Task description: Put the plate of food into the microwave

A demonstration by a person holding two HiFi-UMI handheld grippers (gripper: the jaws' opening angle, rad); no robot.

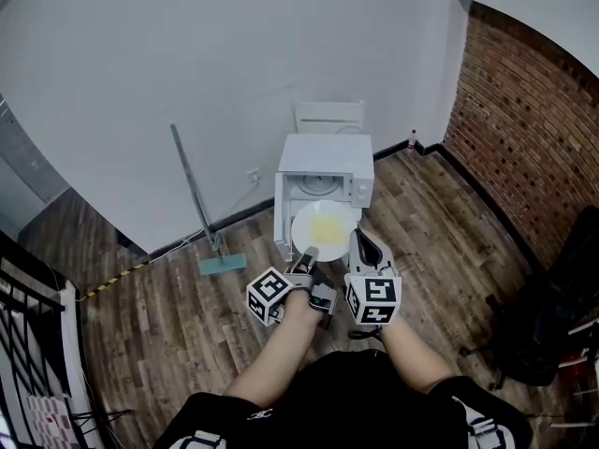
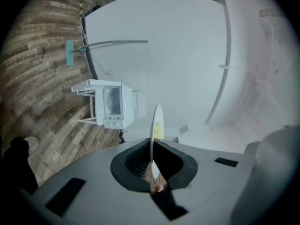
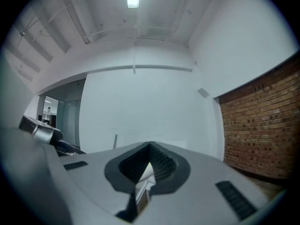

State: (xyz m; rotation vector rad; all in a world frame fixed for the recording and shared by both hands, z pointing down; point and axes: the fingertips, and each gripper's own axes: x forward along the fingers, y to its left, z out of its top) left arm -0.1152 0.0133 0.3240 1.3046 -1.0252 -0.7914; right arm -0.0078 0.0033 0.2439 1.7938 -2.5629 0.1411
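While the plate of yellow food hangs in the air just short of the microwave, nothing sits inside the oven. Left tongs are pinched tight on the plate's near rim, which runs edge-on between the pads in the left gripper view. Right tongs sit just beside the plate's right edge, drawn together with nothing between them, so they carry no load. The microwave door is open to the left and the turntable is bare. The unit sits on a small white stand on the wood floor. Done, by my reading: plate lifted, door opened, approach lined up. Left to do: pass the plate through the opening, set it on the turntable, let go, withdraw.
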